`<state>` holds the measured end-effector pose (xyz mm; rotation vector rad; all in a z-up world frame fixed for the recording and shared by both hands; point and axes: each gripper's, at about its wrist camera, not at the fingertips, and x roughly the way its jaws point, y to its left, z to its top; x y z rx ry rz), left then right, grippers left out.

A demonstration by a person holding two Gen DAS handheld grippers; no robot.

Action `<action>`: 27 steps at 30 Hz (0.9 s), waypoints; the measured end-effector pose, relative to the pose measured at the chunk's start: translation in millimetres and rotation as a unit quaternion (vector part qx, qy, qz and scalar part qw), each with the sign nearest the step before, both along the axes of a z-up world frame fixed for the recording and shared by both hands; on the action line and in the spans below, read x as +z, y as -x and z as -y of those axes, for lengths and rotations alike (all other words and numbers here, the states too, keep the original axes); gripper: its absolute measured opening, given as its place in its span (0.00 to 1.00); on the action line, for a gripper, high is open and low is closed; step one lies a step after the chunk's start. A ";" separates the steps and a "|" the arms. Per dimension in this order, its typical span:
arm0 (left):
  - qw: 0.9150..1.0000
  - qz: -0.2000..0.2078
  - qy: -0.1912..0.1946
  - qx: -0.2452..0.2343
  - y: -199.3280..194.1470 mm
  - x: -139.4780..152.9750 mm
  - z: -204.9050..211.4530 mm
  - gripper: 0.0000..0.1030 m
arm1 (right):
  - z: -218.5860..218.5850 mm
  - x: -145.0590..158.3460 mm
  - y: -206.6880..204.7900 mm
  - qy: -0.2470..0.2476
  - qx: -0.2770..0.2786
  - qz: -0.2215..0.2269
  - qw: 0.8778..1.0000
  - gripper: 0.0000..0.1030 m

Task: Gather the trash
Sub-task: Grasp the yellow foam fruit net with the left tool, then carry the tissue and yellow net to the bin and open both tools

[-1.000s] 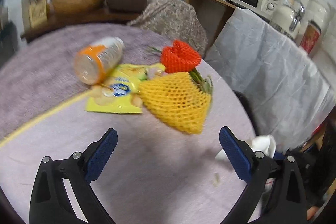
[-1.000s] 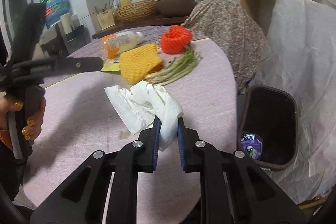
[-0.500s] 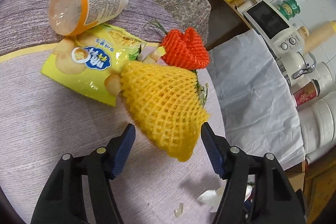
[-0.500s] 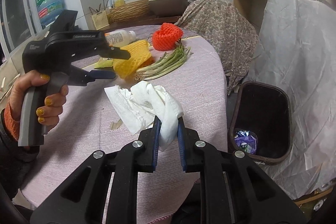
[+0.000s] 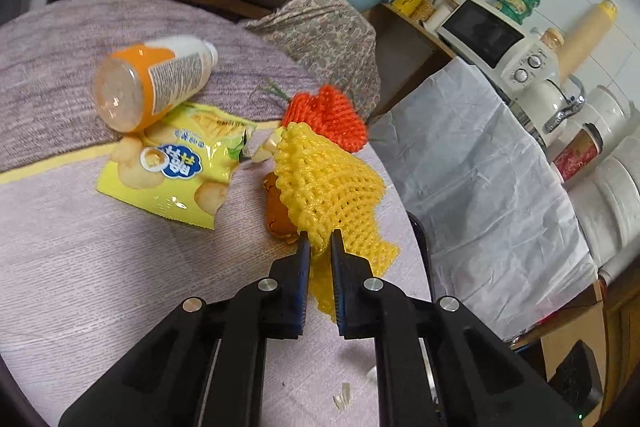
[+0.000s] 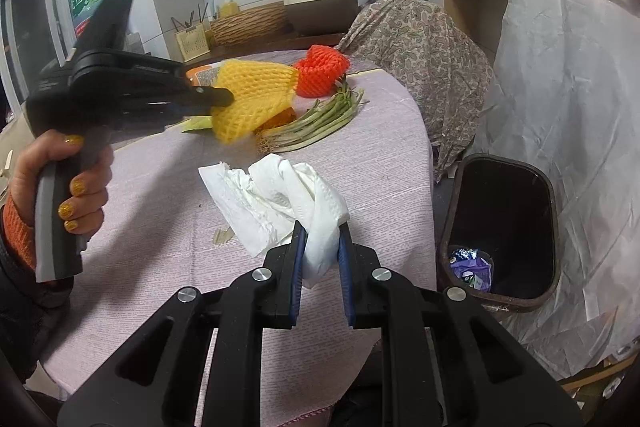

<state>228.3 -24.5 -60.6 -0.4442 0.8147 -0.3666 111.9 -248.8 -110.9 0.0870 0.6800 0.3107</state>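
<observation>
My left gripper (image 5: 320, 239) is shut on a yellow foam net (image 5: 328, 183) and holds it lifted above the table; the net also shows in the right wrist view (image 6: 252, 95). My right gripper (image 6: 322, 233) is shut on a crumpled white paper towel (image 6: 280, 199) above the table's near edge. On the table lie a yellow snack bag (image 5: 176, 167), an orange-capped plastic bottle (image 5: 152, 83), a red foam net (image 5: 328, 119), a bunch of green stalks (image 6: 320, 119) and a brown scrap (image 5: 276, 215). A dark trash bin (image 6: 500, 227) stands on the floor to the right.
The round table (image 6: 380, 147) has a purple cloth. White sheeting (image 6: 560, 107) drapes furniture behind the bin. A patterned cloth-covered chair (image 6: 420, 43) stands beyond the table. A counter with a basket, basins and a microwave (image 5: 480, 35) runs along the back wall.
My left gripper closed on the yellow foam net and lifted it off the table, uncovering a brown scrap. My right gripper kept hold of the paper towel and barely moved.
</observation>
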 end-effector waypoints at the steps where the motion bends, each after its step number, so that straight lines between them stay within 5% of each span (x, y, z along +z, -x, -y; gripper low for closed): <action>1: 1.000 0.008 -0.006 -0.001 4.2 4.3 1.4 0.11 | 1.5 0.8 0.9 -0.003 -0.002 0.002 1.000 0.16; 10: 0.986 0.101 -0.124 -0.055 44.6 31.1 61.5 0.11 | 23.3 0.3 5.9 -0.021 -0.041 0.009 0.999 0.16; 18: 0.980 0.102 -0.131 -0.112 36.9 25.7 120.1 0.11 | 93.9 -3.8 -2.5 0.000 -0.175 0.015 0.984 0.16; 27: 0.973 0.065 -0.145 -0.167 14.2 5.9 192.4 0.11 | 169.8 -79.1 -58.8 0.004 -0.263 -0.090 0.961 0.16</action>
